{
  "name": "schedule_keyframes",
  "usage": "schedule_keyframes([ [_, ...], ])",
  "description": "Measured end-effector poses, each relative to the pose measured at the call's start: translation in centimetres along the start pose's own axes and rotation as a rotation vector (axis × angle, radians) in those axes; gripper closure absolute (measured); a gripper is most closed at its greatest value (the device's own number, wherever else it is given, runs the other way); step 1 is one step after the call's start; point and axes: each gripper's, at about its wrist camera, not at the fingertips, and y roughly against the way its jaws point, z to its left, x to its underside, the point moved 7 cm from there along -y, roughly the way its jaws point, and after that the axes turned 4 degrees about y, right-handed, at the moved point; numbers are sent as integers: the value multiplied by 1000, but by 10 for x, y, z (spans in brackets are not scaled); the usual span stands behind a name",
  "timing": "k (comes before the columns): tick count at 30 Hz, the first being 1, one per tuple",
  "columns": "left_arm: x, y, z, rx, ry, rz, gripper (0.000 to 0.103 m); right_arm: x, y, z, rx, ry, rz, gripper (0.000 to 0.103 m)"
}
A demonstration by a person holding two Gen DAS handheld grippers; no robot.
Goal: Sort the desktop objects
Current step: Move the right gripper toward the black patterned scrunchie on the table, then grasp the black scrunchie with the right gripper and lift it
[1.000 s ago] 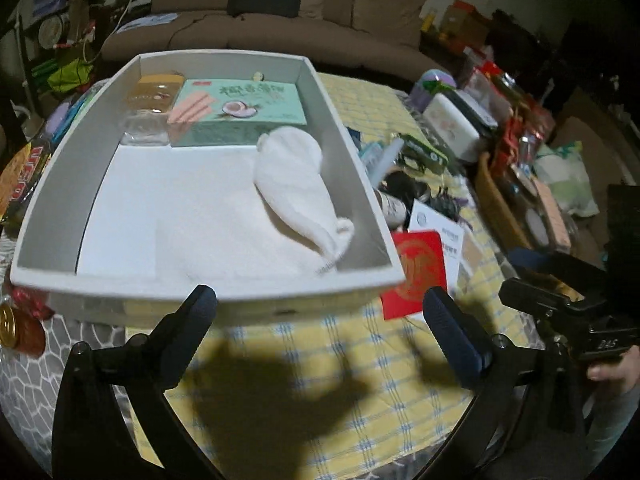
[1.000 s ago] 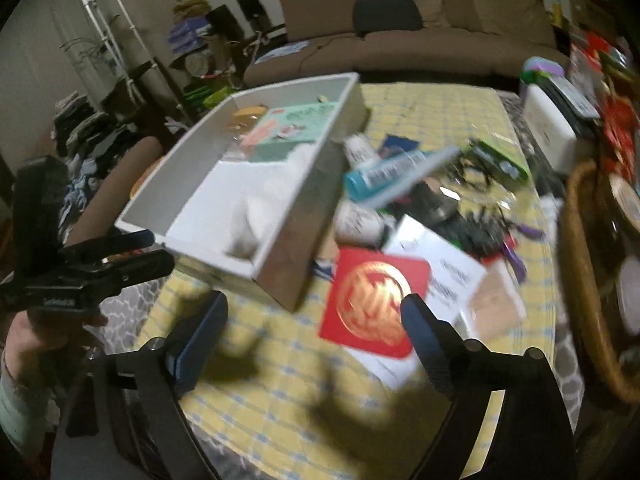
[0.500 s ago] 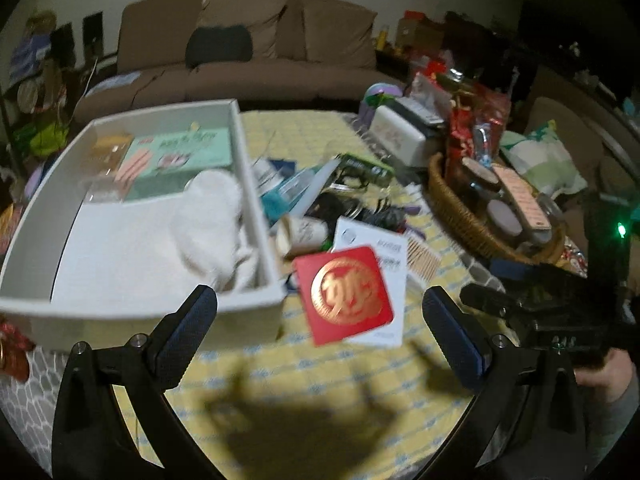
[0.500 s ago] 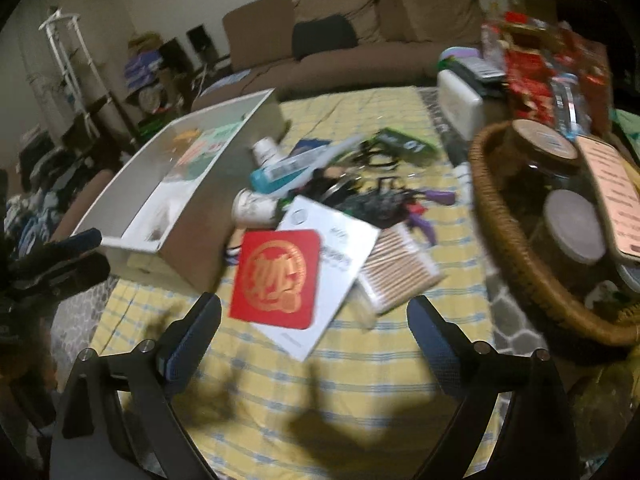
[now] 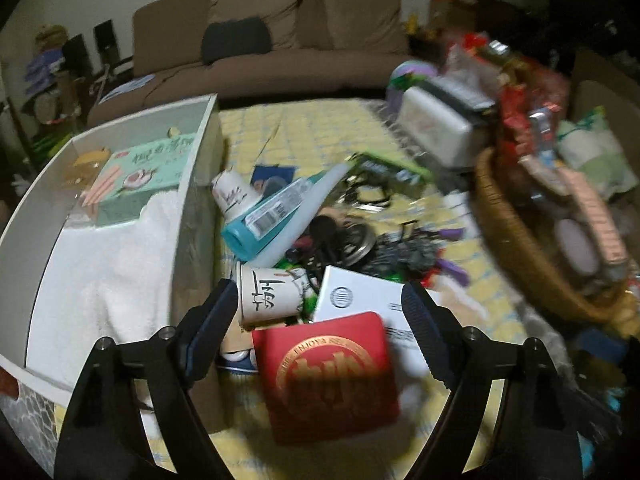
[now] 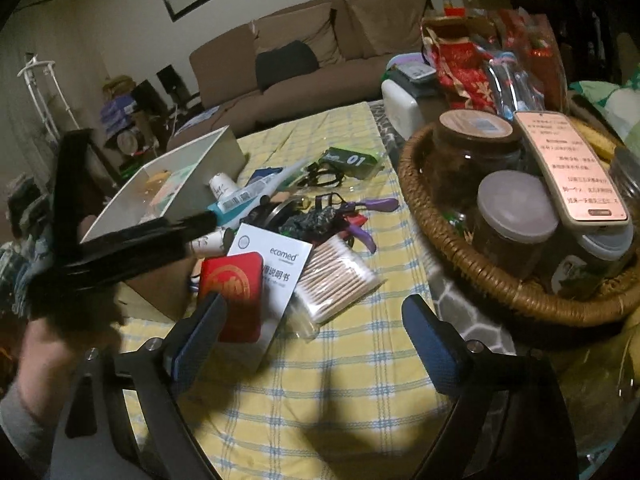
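Note:
A red card with a gold seal [image 5: 332,372] lies on a white leaflet [image 5: 360,304] on the yellow checked cloth. My left gripper [image 5: 320,340] is open and hovers just above the red card, its jaws either side of it. A small white tube [image 5: 268,296] and a teal tube [image 5: 276,216] lie beyond. The white box [image 5: 192,184] at left holds a green carton [image 5: 148,164] and a white towel [image 5: 112,264]. My right gripper [image 6: 316,344] is open and empty above bare cloth, near a pack of cotton swabs [image 6: 336,276]. The red card [image 6: 232,292] also shows there.
A wicker basket [image 6: 460,264] with jars and a phone stands at right. A heap of cables, purple tools and a green packet [image 6: 352,160] lies mid-table. A white case [image 5: 440,128] sits at the back. The left gripper's body [image 6: 120,248] crosses the right wrist view.
My left gripper has swung right from the white box and come down close over the red card. My right gripper has turned right toward the basket and moved closer to the table.

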Motion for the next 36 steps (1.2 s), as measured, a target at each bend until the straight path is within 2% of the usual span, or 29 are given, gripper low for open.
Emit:
schedule_keyframes([
  [3,4,-22,2,-42,9,19,21,3,-5,6,-13,20,23,12],
  [5,3,-30,7,-86,7,-1,22,4,-7,9,-29,31,32,12],
  [11,-3,-40,7,-143,-22,-25,21,4,-9,9,-37,33,43,12],
  [13,-4,-40,8,-149,-19,-34,24,4,-9,8,-41,26,42,12],
  [14,-5,-37,9,-134,-8,-42,29,4,-9,7,-39,24,42,12],
  [15,-6,-32,10,-100,16,-45,31,4,-9,6,-36,25,44,12],
  [17,-6,-23,15,-44,58,-44,31,6,-9,1,-25,27,51,13],
  [19,-3,-11,16,6,74,-49,31,7,-12,-4,-23,18,60,19],
  [23,9,7,13,82,76,-31,31,7,-18,-13,-61,-30,78,47],
  [24,12,11,12,101,77,-25,31,5,-19,-13,-73,-37,74,50],
  [28,26,21,10,124,49,-16,30,-9,-28,-3,-119,-51,54,50],
  [32,35,28,8,129,18,-30,22,-37,-61,1,-106,-38,67,49],
  [36,44,32,7,158,13,-22,21,-59,-103,-4,-63,-47,85,48],
])
